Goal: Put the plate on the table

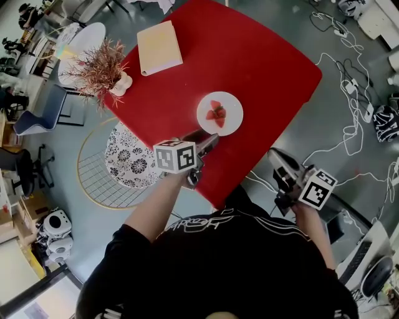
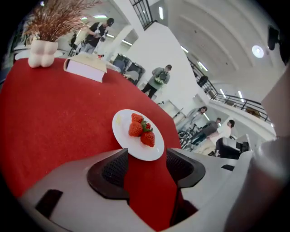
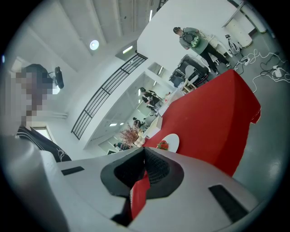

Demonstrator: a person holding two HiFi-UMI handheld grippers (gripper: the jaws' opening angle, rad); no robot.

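Currently, I note plate (image 1: 232,119) with strawberries (image 1: 216,113) resting on red table (image 1: 262,68), my left gripper (image 1: 207,143) released, empty, just short of its rim, right gripper (image 1: 278,164) clenched on nothing, beyond the table edge.

The scene is lit brightly and evenly from overhead. A round ceiling lamp (image 2: 258,51) and strip lights (image 2: 161,12) are seen in both gripper views, where the white walls (image 2: 154,50) are nearly washed out. The red tabletop (image 1: 249,68) is rendered saturated, without glare, and only soft, faint shadows are cast on it. Strong fisheye bending is seen at the edges, and the gripper views are ringed by dark corners. The near left tongs (image 2: 145,165) are slightly softened.
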